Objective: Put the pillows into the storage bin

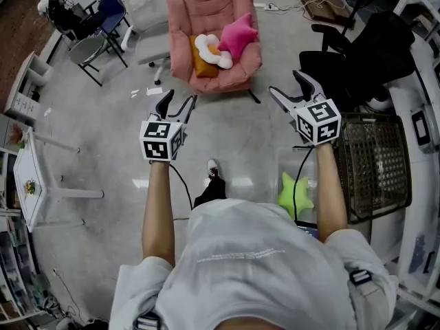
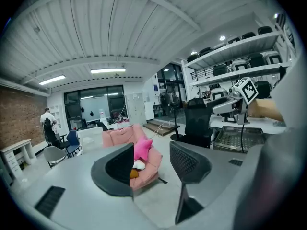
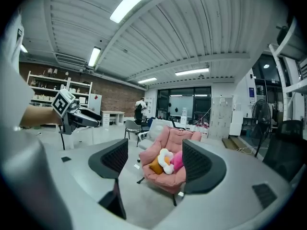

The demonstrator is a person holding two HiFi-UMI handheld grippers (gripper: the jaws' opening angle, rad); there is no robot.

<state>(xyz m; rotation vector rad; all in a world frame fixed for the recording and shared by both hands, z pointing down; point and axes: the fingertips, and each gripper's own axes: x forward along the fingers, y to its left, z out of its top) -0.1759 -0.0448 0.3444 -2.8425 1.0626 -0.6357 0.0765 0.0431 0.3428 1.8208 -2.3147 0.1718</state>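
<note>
Three pillows lie bunched on the seat of the pink armchair (image 1: 206, 9) across the floor from me: a pink star pillow (image 1: 238, 36) leaning against the backrest, a white flower pillow (image 1: 212, 52) touching it on its left, and an orange pillow (image 1: 201, 62) partly tucked under the flower. A fourth, a green star pillow (image 1: 294, 194), sits down by my right side, as far as I can tell inside the clear storage bin (image 1: 283, 158), which stands on the floor just beside a brown wire basket (image 1: 378, 163).

My left tongs (image 1: 179, 103) are held out in front of me, jaws apart with nothing between them; along them I see only the armchair, well off. My right tongs (image 1: 289, 86) are held out the same way, spread wider and likewise empty, above the near edge of the bin and aimed toward the armchair. Neither touches a pillow.

A black office chair (image 1: 371, 53) stands right of the armchair, behind the basket. A small white table (image 1: 27, 177) stands at my far left.
</note>
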